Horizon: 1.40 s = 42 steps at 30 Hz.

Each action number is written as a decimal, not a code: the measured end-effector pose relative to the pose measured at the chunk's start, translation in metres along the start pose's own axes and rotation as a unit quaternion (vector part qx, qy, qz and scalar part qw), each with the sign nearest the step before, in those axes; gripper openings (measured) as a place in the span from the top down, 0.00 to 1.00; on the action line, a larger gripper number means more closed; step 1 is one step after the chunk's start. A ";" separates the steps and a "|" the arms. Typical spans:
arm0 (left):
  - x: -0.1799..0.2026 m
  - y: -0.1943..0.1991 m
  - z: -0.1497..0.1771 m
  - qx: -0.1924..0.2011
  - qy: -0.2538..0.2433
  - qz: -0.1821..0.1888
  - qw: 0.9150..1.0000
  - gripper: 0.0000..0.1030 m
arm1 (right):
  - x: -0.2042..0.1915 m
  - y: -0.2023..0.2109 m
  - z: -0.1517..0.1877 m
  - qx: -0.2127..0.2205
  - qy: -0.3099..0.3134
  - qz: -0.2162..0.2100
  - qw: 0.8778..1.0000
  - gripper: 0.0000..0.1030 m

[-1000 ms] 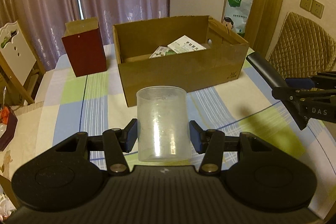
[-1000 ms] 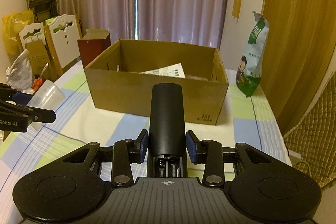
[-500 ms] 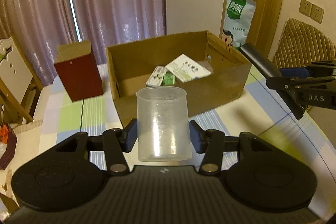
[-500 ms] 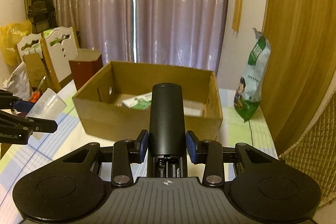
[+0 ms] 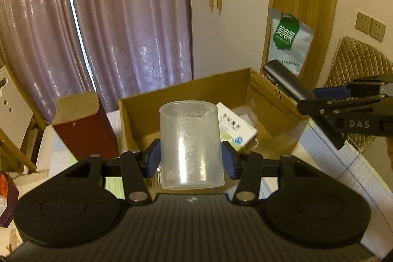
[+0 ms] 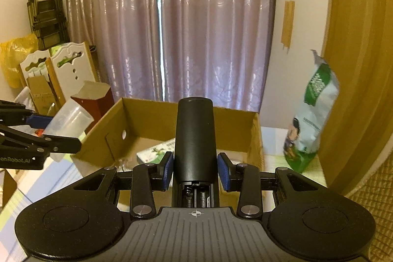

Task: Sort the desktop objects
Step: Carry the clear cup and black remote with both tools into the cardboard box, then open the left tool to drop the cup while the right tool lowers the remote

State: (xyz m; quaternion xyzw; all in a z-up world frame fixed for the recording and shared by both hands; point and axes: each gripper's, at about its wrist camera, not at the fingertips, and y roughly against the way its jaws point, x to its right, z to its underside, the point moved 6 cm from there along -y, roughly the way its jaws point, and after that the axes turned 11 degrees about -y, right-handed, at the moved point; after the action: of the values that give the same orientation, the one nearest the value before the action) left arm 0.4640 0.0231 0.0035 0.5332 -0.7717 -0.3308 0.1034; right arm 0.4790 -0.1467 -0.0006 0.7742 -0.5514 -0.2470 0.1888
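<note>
At the far left of the table a dark red box (image 5: pixel 86 129) stood with its top flaps open, just beside the left wall of the open cardboard box (image 5: pixel 186 100). The left gripper (image 5: pixel 191 158) was clamped on a translucent plastic measuring cup (image 5: pixel 191 144), its blue pads (image 5: pixel 153 158) pressed to either side of the cup, which was held upright in the air over the near edge of the cardboard box. Inside that box lay a white medicine carton (image 5: pixel 235 124) with blue print, and a green-and-white carton (image 6: pixel 157 151) showed in the right wrist view. Further right, the right gripper (image 6: pixel 195 170) was closed on a black remote control (image 6: pixel 195 139), its open battery bay facing the camera and its far end pointing over the cardboard box. Beyond the box's right wall a green-and-white snack bag (image 6: pixel 312 114) stood upright near the wooden door frame. The checked tablecloth (image 5: pixel 343 163) covered the table beneath.
</note>
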 end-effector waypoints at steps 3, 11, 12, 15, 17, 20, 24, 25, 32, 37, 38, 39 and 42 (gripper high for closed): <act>-0.006 -0.016 -0.012 -0.001 0.000 0.000 1.000 0.55 | 0.000 -0.019 -0.008 -0.006 0.001 -0.006 1.000 0.64; -0.020 -0.067 -0.027 -0.022 0.000 0.003 1.000 0.55 | -0.001 -0.068 -0.031 -0.021 0.005 -0.022 1.000 0.64; -0.021 -0.073 -0.026 -0.027 0.001 0.004 1.000 0.55 | -0.001 -0.074 -0.034 -0.023 0.006 -0.024 0.999 0.64; -0.025 -0.089 -0.026 -0.038 -0.001 0.004 0.999 0.55 | -0.001 -0.085 -0.032 -0.033 0.004 -0.026 0.999 0.64; -0.026 -0.097 -0.024 -0.043 -0.001 0.006 0.999 0.55 | 0.000 -0.092 -0.030 -0.040 0.003 -0.026 0.999 0.64; -0.028 -0.108 -0.021 -0.051 0.000 0.008 0.999 0.55 | 0.001 -0.101 -0.028 -0.051 0.001 -0.027 0.998 0.64; -0.030 -0.121 -0.016 -0.061 0.003 0.010 0.998 0.55 | 0.002 -0.114 -0.025 -0.065 -0.001 -0.029 0.997 0.64; -0.031 -0.124 -0.014 -0.064 0.004 0.011 0.998 0.55 | 0.002 -0.118 -0.024 -0.069 -0.002 -0.029 0.997 0.64; -0.028 -0.143 -0.007 -0.078 0.001 0.017 0.997 0.55 | 0.005 -0.137 -0.018 -0.091 -0.005 -0.029 0.995 0.64; -0.028 -0.149 -0.005 -0.083 -0.001 0.019 0.996 0.55 | 0.006 -0.142 -0.016 -0.098 -0.005 -0.028 0.995 0.64; -0.027 -0.151 -0.005 -0.083 -0.001 0.020 0.996 0.55 | 0.006 -0.143 -0.016 -0.099 -0.004 -0.027 0.995 0.64; -0.027 -0.151 -0.005 -0.084 -0.001 0.020 0.996 0.55 | 0.006 -0.144 -0.015 -0.100 -0.004 -0.027 0.995 0.64; -0.028 -0.153 -0.004 -0.085 -0.002 0.021 0.996 0.55 | 0.006 -0.147 -0.013 -0.103 -0.002 -0.026 0.994 0.64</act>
State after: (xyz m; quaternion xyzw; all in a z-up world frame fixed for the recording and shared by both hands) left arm 0.5928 0.0139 -0.0835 0.5055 -0.7519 -0.3943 0.1538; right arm 0.6006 -0.1044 -0.0741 0.7639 -0.5032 -0.3090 0.2601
